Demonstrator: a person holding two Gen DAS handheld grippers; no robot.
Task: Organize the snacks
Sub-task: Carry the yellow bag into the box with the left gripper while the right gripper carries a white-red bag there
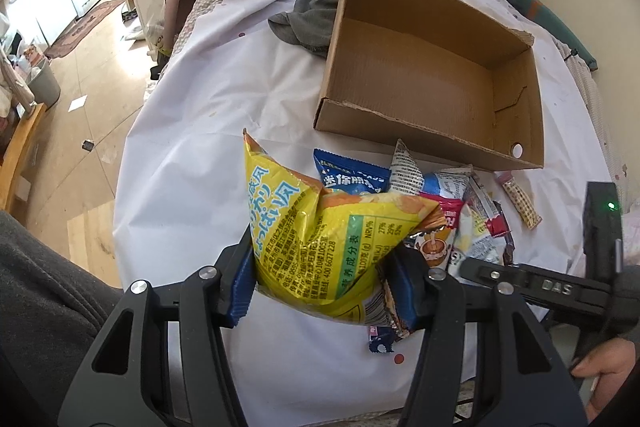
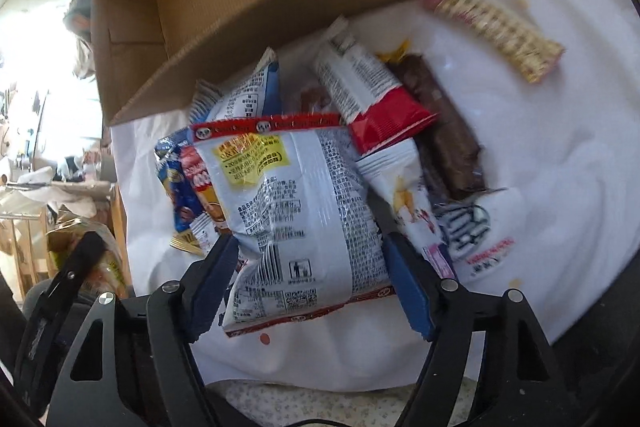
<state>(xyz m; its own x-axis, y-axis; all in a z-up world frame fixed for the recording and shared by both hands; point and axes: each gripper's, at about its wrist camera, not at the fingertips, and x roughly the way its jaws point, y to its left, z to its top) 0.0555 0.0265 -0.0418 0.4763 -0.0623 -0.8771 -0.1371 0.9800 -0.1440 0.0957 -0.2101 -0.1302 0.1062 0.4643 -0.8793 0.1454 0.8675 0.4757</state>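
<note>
My left gripper (image 1: 320, 255) is shut on a crumpled yellow chip bag (image 1: 320, 227), held a little above the white sheet. Behind it lies a heap of snack packets (image 1: 452, 195), and beyond that an empty cardboard box (image 1: 420, 131). In the right wrist view my right gripper (image 2: 311, 243) points down over the heap. A white bag with red trim (image 2: 296, 211) lies between its blue pads (image 2: 404, 287), which stand at the bag's sides without visibly squeezing it. A red-and-white packet (image 2: 372, 103), a brown bar (image 2: 444, 139) and a wafer stick (image 2: 496, 27) lie nearby.
The cardboard box (image 2: 280, 11) sits just behind the heap. A grey cloth (image 1: 308, 23) lies at the box's left side. The bed's edge drops to a wooden floor (image 1: 92, 115) on the left. A person's hand (image 1: 604, 375) grips the right tool.
</note>
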